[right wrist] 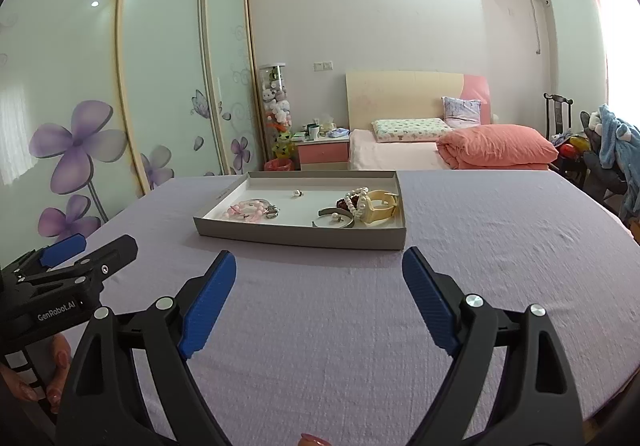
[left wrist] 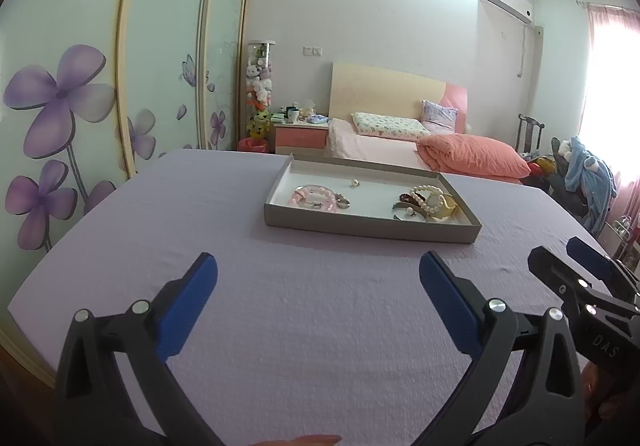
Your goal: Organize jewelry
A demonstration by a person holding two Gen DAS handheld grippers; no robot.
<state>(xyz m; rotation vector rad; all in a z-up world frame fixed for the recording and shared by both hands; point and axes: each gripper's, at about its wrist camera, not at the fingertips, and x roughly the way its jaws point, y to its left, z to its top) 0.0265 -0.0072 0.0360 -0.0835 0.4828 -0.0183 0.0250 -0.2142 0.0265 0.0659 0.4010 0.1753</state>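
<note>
Above lavender tablecloth [left wrist: 320, 326]: level, wide-spread jaws.

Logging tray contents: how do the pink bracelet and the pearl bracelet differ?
The pink bracelet lies at the tray's left end; the pearl bracelet lies at the right end. Pink lies beside a small silver piece; pearl is piled against a yellow bangle. Both are beaded and inside the tray.

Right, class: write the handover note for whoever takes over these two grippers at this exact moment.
Left gripper: open, holding nothing, above the purple cloth.
Right gripper: open, holding nothing, short of the tray.
Jewelry is all in the tray: pink bead bracelet, pearl bracelet, cream bangle, silver bangle, small earring.
Done: no sorting evident.
Left: everything.
</note>
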